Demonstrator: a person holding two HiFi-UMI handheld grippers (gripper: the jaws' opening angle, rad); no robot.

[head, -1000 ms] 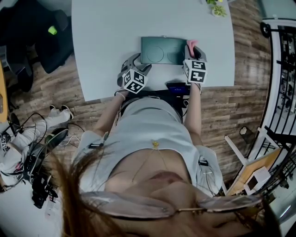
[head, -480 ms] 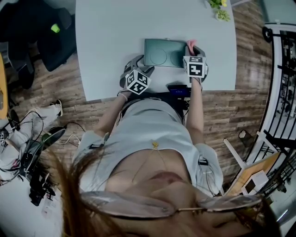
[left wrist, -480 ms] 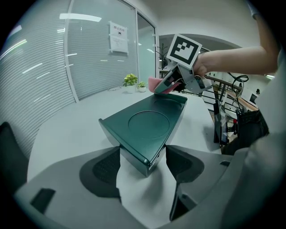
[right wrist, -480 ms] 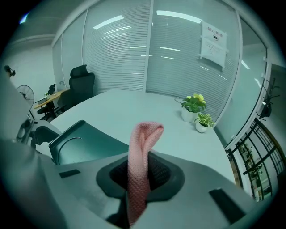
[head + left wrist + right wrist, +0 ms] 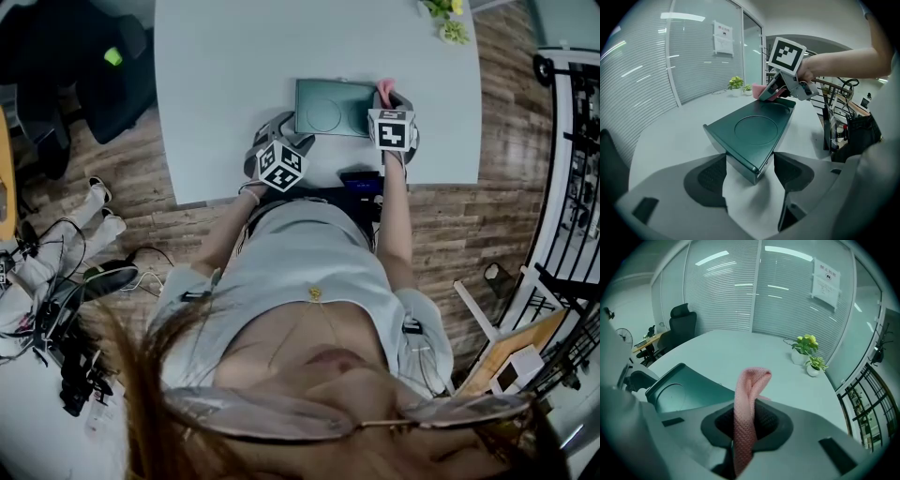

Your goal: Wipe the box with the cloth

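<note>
A dark green box (image 5: pixel 333 106) with a round recess in its lid lies near the front edge of the white table (image 5: pixel 234 56). My left gripper (image 5: pixel 284 128) is at the box's near left corner. In the left gripper view that corner of the box (image 5: pixel 754 133) sits wedged between the two pads (image 5: pixel 708 176), and my left gripper (image 5: pixel 750 174) is shut on it. My right gripper (image 5: pixel 386 99) is at the box's right edge, shut on a pink knitted cloth (image 5: pixel 384 90). The cloth (image 5: pixel 746 408) stands up from the shut right gripper (image 5: pixel 746 430), beside the box (image 5: pixel 679 391).
Two small potted plants (image 5: pixel 443 19) stand at the table's far right; they also show beyond the cloth as plants (image 5: pixel 807 352). A dark phone-like device (image 5: pixel 361 178) lies at the table's near edge. An office chair (image 5: pixel 98 66) is left of the table, a railing (image 5: pixel 572 141) right.
My right gripper with the cloth has crept a little farther along the box's right edge. The left gripper stays at the corner. A person's feet at the left have shifted.
</note>
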